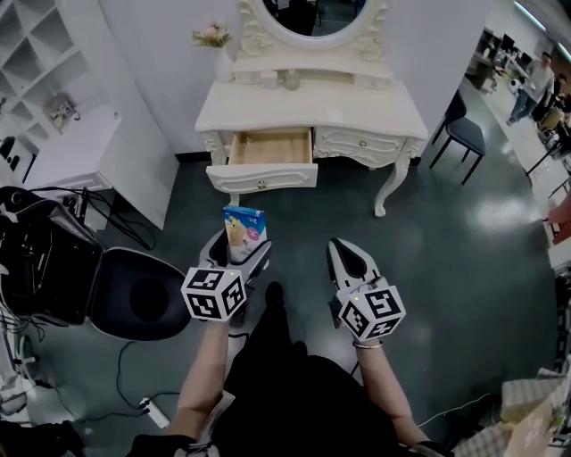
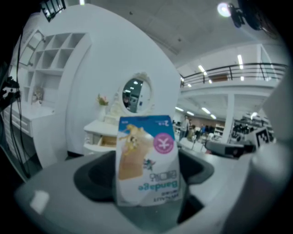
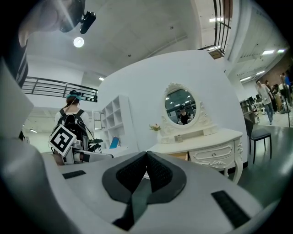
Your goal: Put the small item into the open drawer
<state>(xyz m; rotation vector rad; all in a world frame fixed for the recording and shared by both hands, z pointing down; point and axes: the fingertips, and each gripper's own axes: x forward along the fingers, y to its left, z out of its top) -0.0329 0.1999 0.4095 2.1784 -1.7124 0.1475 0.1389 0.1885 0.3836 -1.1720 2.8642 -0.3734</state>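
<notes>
Head view: your left gripper holds the packet between its jaws, with the open drawer well ahead of them. Left gripper view: the jaws are clamped on the packet's sides. Right gripper view: your right gripper has its jaws pressed together, tip to tip.

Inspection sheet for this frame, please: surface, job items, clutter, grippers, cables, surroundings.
Surface: white dressing table, small jars under the mirror.
Job's things: bandage packet held short of the open drawer; nothing seen inside the drawer.
Clutter: black stool and black equipment on the floor at left.
Grippers: left gripper shut on the bandage packet; right gripper shut, empty.
Cables: loose cables and a power strip on the floor.
Surroundings: white shelf unit, dark chair, people far right.
</notes>
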